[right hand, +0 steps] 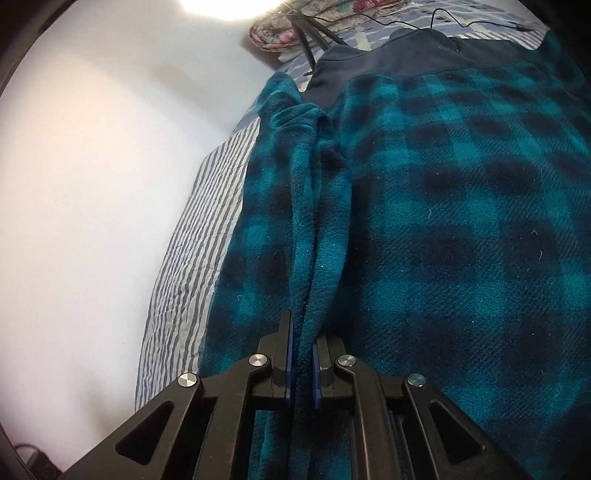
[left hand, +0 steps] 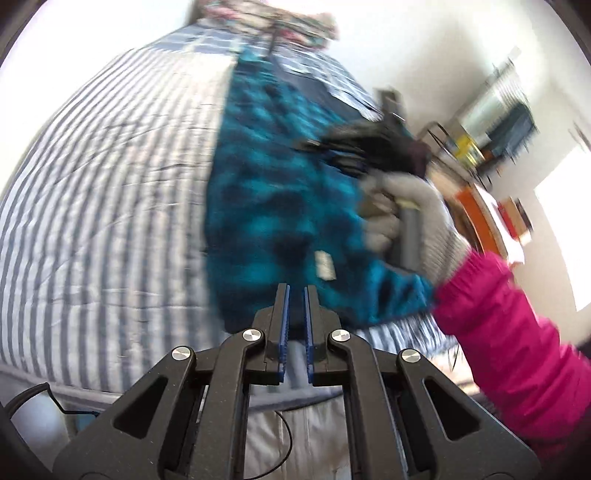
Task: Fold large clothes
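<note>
A large teal-and-black plaid fleece garment (left hand: 280, 192) lies spread on a bed with a blue-and-white striped cover (left hand: 110, 184). My left gripper (left hand: 296, 291) hovers at the garment's near edge, jaws nearly closed with a narrow gap and nothing between them. In the left wrist view the right gripper (left hand: 354, 147) shows blurred over the garment's right side, held by a grey-gloved hand (left hand: 406, 218) with a pink sleeve. In the right wrist view my right gripper (right hand: 302, 332) is shut on a raised fold of the fleece (right hand: 306, 236); the garment's dark navy collar part (right hand: 388, 62) lies at the far end.
A floral pillow (right hand: 280, 35) and black cables (right hand: 406, 20) lie at the bed's head. A white wall (right hand: 110, 184) runs along the bed's far side. Shelves and an orange piece of furniture (left hand: 476, 210) stand to the right. A cable (left hand: 284, 439) hangs below the left gripper.
</note>
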Available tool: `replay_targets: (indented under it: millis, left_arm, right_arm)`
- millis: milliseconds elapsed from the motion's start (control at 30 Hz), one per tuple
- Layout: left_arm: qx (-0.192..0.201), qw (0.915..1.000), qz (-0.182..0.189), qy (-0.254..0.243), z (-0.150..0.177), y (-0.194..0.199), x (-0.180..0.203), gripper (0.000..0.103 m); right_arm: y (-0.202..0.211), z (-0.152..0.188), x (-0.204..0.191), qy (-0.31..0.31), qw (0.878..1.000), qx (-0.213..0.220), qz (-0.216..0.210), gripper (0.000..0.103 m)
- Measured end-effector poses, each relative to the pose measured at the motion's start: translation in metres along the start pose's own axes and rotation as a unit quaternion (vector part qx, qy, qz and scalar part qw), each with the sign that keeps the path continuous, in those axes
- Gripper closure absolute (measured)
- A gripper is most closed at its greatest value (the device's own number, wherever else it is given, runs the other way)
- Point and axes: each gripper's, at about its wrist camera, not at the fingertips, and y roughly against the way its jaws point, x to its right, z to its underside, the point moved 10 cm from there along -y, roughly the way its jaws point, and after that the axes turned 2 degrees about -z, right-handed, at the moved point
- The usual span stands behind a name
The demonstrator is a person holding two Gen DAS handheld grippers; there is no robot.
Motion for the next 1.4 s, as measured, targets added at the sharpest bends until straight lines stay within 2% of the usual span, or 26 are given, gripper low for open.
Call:
replay_targets:
  millis: [100, 167, 267, 300, 433, 500, 533, 567, 600, 700, 733, 767, 800, 867, 1000, 1033, 1100, 1167, 1233, 1300, 1400]
  left_arm:
    - [0.002, 0.9997, -0.003, 0.025, -0.009, -0.008, -0.015, 0.099]
    - [0.000, 0.9998, -0.012, 0.015, -0.010, -0.015, -0.013, 0.099]
    - [-0.007, 0.9998, -0.014, 0.010, -0.012, -0.029, -0.008, 0.099]
    - [-0.011, 0.9998, -0.013, 0.012, -0.011, -0.034, -0.007, 0.099]
    - [-0.027, 0.9993, -0.001, 0.026, -0.010, -0.045, -0.003, 0.099]
    - [-0.040, 0.9987, 0.009, 0.030, -0.004, -0.051, 0.004, 0.090]
    - [-0.045, 0.9985, 0.012, 0.028, -0.002, -0.054, 0.008, 0.071]
    - [-0.049, 0.9983, 0.015, 0.027, 0.003, -0.057, 0.012, 0.058]
    - [-0.050, 0.9983, 0.017, 0.024, 0.005, -0.059, 0.016, 0.057]
    - [-0.061, 0.9980, 0.005, -0.014, 0.015, -0.069, 0.031, 0.057]
    - [-0.061, 0.9976, -0.012, -0.031, 0.017, -0.074, 0.033, 0.060]
    - [-0.066, 0.9963, -0.028, -0.046, 0.019, -0.079, 0.034, 0.075]
    - [-0.071, 0.9955, -0.036, -0.051, 0.020, -0.084, 0.034, 0.084]
    - [-0.079, 0.9955, -0.034, -0.039, 0.022, -0.092, 0.033, 0.094]
    - [-0.074, 0.9956, -0.033, -0.047, 0.020, -0.094, 0.033, 0.100]
    - [-0.072, 0.9958, -0.029, -0.049, 0.019, -0.093, 0.035, 0.101]
    - [-0.071, 0.9967, -0.014, -0.036, 0.017, -0.088, 0.037, 0.101]
    - [-0.069, 0.9971, 0.030, -0.014, 0.015, -0.082, 0.045, 0.102]
    - [-0.056, 0.9972, 0.047, -0.011, 0.010, -0.079, 0.051, 0.102]
    - [-0.064, 0.9968, 0.044, -0.018, 0.012, -0.088, 0.053, 0.102]
    - [-0.095, 0.9949, 0.028, -0.020, 0.024, -0.111, 0.048, 0.102]
  right_arm:
    - [-0.003, 0.002, 0.001, 0.020, 1.000, -0.008, 0.012, 0.097]
    - [-0.009, -0.008, -0.003, 0.034, 0.999, -0.012, 0.016, 0.096]
    - [-0.007, -0.008, -0.008, 0.051, 0.998, -0.021, 0.024, 0.087]
    - [-0.005, -0.010, -0.009, 0.061, 0.997, -0.023, 0.033, 0.077]
    - [0.010, -0.023, -0.020, 0.091, 0.995, -0.016, 0.034, 0.069]
    - [0.015, -0.030, -0.026, 0.106, 0.994, -0.014, 0.036, 0.065]
    - [0.016, -0.034, -0.028, 0.115, 0.992, -0.011, 0.043, 0.063]
    - [0.016, -0.039, -0.029, 0.122, 0.991, -0.009, 0.049, 0.056]
    - [0.016, -0.042, -0.028, 0.125, 0.991, -0.008, 0.051, 0.051]
    - [0.018, -0.056, -0.024, 0.127, 0.990, -0.003, 0.056, 0.050]
    - [0.017, -0.061, -0.022, 0.128, 0.990, -0.001, 0.060, 0.050]
    - [0.015, -0.067, -0.022, 0.129, 0.990, -0.001, 0.062, 0.049]
    - [0.011, -0.069, -0.016, 0.127, 0.990, -0.004, 0.060, 0.046]
    - [0.005, -0.075, -0.012, 0.124, 0.990, -0.008, 0.065, 0.046]
    - [-0.022, -0.075, -0.002, 0.121, 0.989, -0.030, 0.075, 0.046]
    - [-0.030, -0.074, 0.001, 0.122, 0.989, -0.038, 0.080, 0.050]
    - [-0.044, -0.070, 0.005, 0.120, 0.988, -0.057, 0.078, 0.096]
    - [-0.047, -0.072, 0.004, 0.120, 0.988, -0.055, 0.077, 0.098]
    - [-0.042, -0.080, -0.003, 0.137, 0.987, -0.039, 0.071, 0.099]
    - [-0.043, -0.083, -0.001, 0.139, 0.987, -0.037, 0.078, 0.099]
    - [-0.052, -0.074, 0.009, 0.166, 0.977, -0.070, 0.114, 0.098]
